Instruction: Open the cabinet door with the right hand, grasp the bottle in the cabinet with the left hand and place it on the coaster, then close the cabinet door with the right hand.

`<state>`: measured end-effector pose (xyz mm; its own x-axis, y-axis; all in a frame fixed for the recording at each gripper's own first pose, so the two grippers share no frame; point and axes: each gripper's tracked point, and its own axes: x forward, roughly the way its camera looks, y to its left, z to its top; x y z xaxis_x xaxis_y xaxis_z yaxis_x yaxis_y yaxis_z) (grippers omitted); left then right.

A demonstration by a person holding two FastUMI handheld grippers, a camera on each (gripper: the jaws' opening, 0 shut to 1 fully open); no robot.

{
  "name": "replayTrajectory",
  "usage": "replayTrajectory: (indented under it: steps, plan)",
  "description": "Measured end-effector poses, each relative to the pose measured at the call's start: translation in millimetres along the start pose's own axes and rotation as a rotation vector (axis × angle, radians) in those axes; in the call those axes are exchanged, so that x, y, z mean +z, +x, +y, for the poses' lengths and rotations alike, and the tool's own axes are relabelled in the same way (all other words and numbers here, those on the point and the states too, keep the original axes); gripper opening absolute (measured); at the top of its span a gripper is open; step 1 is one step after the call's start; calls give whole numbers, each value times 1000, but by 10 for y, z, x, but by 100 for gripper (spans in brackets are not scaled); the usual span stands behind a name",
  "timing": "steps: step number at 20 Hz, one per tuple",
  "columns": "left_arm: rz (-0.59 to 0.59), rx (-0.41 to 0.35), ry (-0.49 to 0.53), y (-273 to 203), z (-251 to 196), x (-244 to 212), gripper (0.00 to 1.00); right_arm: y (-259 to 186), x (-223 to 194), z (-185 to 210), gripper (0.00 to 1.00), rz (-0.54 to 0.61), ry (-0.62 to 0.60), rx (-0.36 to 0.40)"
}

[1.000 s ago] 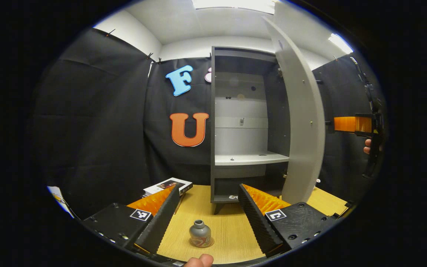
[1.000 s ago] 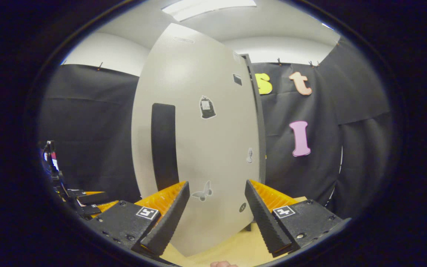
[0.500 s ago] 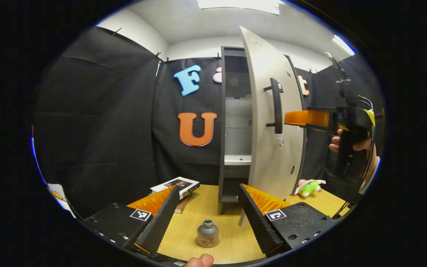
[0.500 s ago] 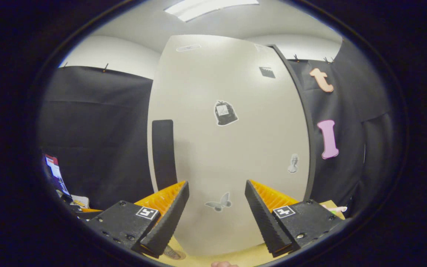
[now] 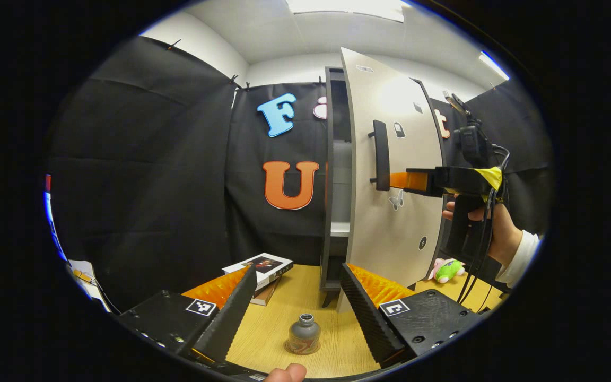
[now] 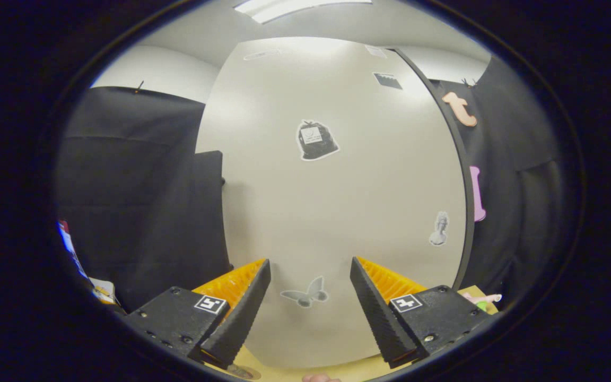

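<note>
A small grey bottle [image 5: 304, 331] stands upright on a brownish coaster [image 5: 302, 349] on the wooden table [image 5: 295, 297]. My left gripper [image 5: 297, 270] hangs open above and around it, with neither finger touching the bottle. The dark cabinet [image 5: 333, 175] has its pale door [image 5: 390, 223] nearly shut, leaving a narrow gap. In the left gripper view, my right gripper [image 5: 394, 180] reaches the door face just beside the black handle [image 5: 381, 154], held by a hand [image 5: 488, 228]. In the right gripper view, my right gripper [image 6: 310, 263] stands open, close to the door [image 6: 364, 185], with the handle [image 6: 207, 207] off to the left.
A stack of books [image 5: 260, 268] lies on the table left of the cabinet. A green plush toy [image 5: 446, 268] sits to the cabinet's right. Stickers, among them a butterfly [image 6: 305, 292], dot the door face.
The door swung from wide open to almost shut, with my right gripper following it in. The bottle stayed on the coaster, and my left gripper held open over it.
</note>
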<state>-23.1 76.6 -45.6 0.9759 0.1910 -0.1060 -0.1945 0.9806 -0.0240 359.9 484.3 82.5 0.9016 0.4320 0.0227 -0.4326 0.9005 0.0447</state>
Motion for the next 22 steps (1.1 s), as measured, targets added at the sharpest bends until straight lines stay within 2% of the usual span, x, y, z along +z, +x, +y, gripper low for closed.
replayTrajectory:
  steps: [3, 4, 7, 12, 16, 19, 20, 22]
  plan:
    - [-7, -7, -3, -20, -55, 14, 95, -230, -22, -120, 97, -2, -17, -12]
    - [-5, -12, -3, -26, -71, 21, 95, -336, -10, -156, 94, -3, -28, -15]
    - [-22, -19, -8, -22, -112, 58, 95, -757, 38, -328, 97, -17, -82, -55]
    - [-34, -90, -8, -23, -374, 121, 95, -1647, -24, -629, 97, -26, -97, -153]
    - [-63, -137, -5, -74, -603, 125, 95, -2306, -198, -993, 97, -7, -96, -246]
    - [-64, -167, 18, -124, -741, 85, 95, -2663, -455, -1256, 97, 36, -48, -297]
    - [-65, -178, 18, -133, -792, 84, 95, -2769, -499, -1358, 94, 40, -54, -332]
    - [-72, -195, 6, -157, -866, 109, 95, -2976, -589, -1598, 100, 52, -88, -420]
